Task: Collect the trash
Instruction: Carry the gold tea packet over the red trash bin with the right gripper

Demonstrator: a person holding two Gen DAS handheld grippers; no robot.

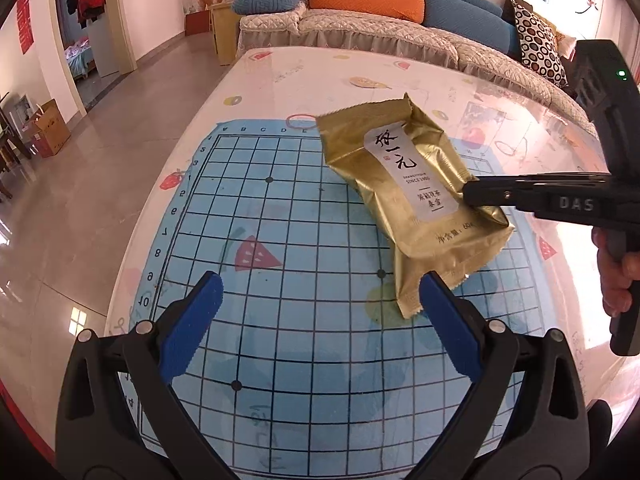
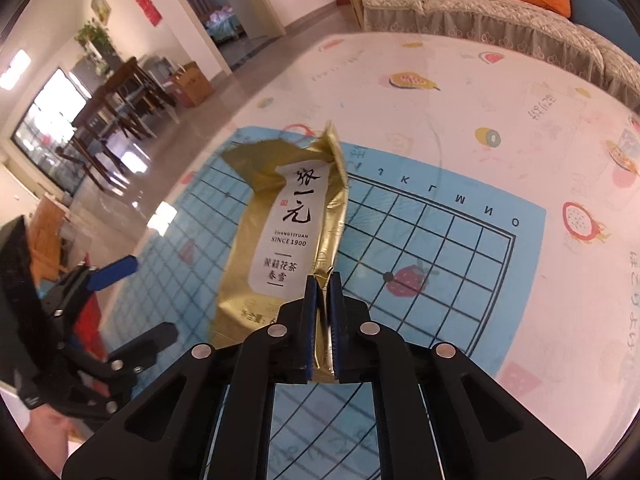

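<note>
A gold foil tea packet (image 1: pixel 416 184) with a white label is held over the blue grid mat (image 1: pixel 300 320) on the table. My right gripper (image 2: pixel 323 280) is shut on the packet's (image 2: pixel 288 236) right edge; in the left wrist view the right gripper (image 1: pixel 470 194) reaches in from the right and pinches the packet's side. My left gripper (image 1: pixel 320 296) is open and empty, just in front of the packet's near corner, its right blue pad (image 1: pixel 448 320) close to the packet. The left gripper (image 2: pixel 116 296) also shows at the left of the right wrist view.
The table (image 1: pixel 320 76) has a fruit-print cloth under a glossy cover. A sofa (image 1: pixel 400 28) with orange and blue cushions stands behind it. Tiled floor (image 1: pixel 80 184) lies to the left, with a cardboard box (image 1: pixel 50 128) and dark dining chairs (image 2: pixel 116 100).
</note>
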